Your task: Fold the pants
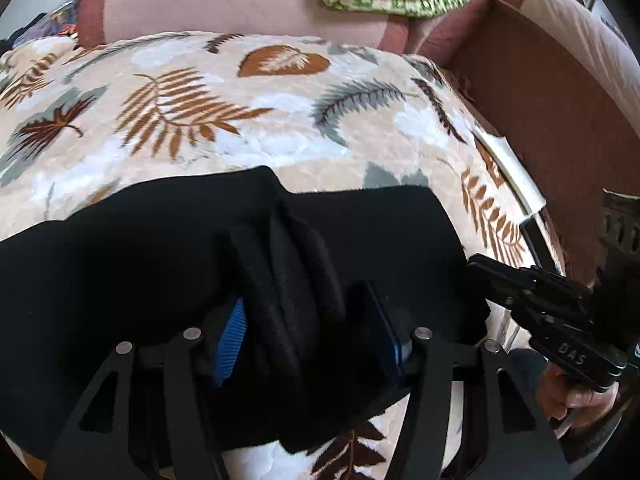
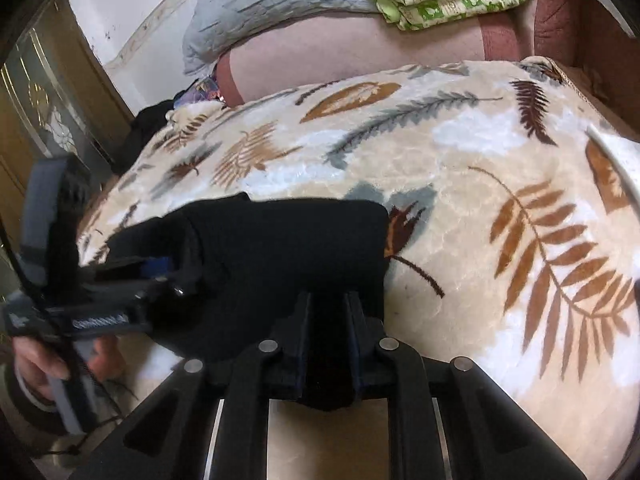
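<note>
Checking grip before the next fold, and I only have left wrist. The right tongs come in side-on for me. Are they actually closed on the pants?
Observer: Yes. The right tongs are shut on the near edge of the black pants, with cloth pinched between the fingers.
Operator: How far does the cloth run past them on the right?
Observer: Barely. The pants end just right of the tongs, and beyond that there is only the leaf-print blanket.
Operator: Anything off the bed's left side?
Observer: A wooden door with ornate glass stands there, beyond the blanket's left edge.
</note>
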Available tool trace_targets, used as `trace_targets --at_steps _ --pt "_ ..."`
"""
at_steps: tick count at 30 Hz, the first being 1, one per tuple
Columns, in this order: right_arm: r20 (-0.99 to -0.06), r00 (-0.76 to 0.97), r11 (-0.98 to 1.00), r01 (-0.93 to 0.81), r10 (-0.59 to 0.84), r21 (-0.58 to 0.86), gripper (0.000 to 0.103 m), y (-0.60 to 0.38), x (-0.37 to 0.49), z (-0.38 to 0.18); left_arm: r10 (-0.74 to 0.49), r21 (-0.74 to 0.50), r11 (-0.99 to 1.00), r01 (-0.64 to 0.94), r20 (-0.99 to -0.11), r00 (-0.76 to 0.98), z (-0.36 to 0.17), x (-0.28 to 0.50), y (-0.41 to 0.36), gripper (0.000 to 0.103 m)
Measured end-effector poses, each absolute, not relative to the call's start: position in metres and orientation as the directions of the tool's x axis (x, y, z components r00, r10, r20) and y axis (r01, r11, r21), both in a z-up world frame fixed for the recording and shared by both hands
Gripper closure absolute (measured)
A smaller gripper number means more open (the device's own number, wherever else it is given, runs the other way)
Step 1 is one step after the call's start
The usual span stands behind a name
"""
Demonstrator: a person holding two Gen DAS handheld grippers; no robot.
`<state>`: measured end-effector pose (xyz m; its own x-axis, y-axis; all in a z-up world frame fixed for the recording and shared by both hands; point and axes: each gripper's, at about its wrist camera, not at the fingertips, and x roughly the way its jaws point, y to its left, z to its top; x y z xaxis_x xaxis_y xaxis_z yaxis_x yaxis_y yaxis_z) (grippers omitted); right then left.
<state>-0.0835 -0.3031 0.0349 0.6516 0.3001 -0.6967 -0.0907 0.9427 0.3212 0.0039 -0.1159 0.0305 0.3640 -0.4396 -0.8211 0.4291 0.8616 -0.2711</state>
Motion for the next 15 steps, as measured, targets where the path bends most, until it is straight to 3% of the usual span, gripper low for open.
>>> trace_targets --at_steps 4,8,10,15 --pt "-0.652 0.686 0.935 -0.125 0.322 0.331 0.081 -0.296 -0.09 0.054 -0.41 -0.232 0.883 0.408 -0.805 0.43 0.051 0.001 -0.109 0.046" --pt "-0.653 0.684 0.935 -0.133 0.327 0.329 0.078 -0.286 -0.086 0.053 -0.433 -0.251 0.883 0.396 -0.762 0.482 0.068 -0.004 -0.109 0.034" --pt "-0.667 0.672 0.935 -0.113 0.322 0.337 0.078 -0.284 -0.084 0.046 -0.459 -0.285 0.874 0.394 -0.752 0.473 0.067 -0.004 -0.112 0.034" --pt "-0.689 0.646 0.924 -0.067 0.328 0.376 0.08 -0.291 -0.083 0.025 -0.405 -0.24 0.891 0.385 -0.802 0.439 0.038 -0.003 -0.129 0.034"
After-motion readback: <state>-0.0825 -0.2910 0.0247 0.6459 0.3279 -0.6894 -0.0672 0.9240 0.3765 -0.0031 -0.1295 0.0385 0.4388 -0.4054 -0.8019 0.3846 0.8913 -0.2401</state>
